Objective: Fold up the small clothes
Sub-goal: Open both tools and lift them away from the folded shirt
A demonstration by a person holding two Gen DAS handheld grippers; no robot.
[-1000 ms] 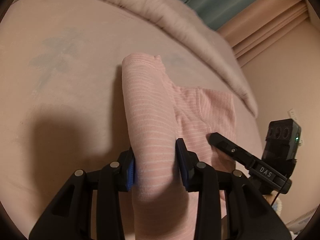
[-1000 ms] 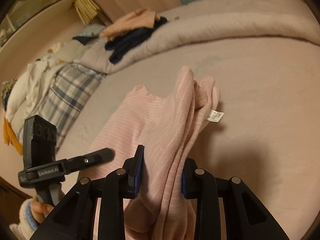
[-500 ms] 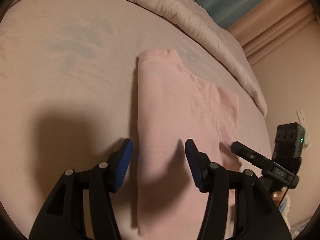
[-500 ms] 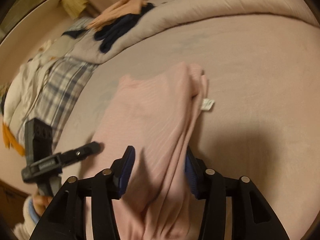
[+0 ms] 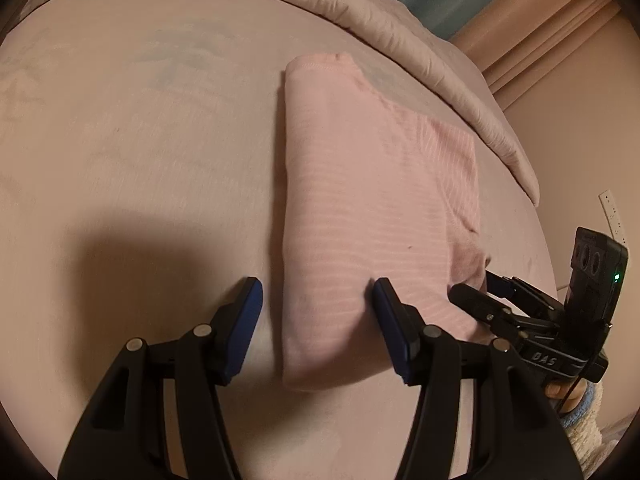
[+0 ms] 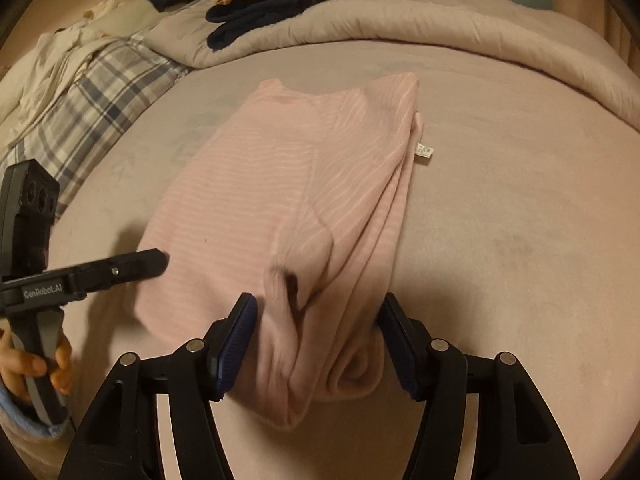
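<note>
Your left gripper (image 5: 316, 312): fingers spread, empty | your right gripper (image 6: 318, 330): fingers spread, empty | pink striped shirt (image 5: 360, 208) folded flat mid-bed (image 5: 120, 140)

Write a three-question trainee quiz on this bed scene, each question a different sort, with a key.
1. True or false: the left gripper is shut on the pink striped folded shirt.
2. Multiple choice: the small white care label sticks out from the shirt's A) edge on the image's right, B) edge on the image's left, C) near end.
3. Fill in: the pile of dark navy clothes lies on the rolled beige ____.

Key: 1 false; 2 A; 3 duvet.
</note>
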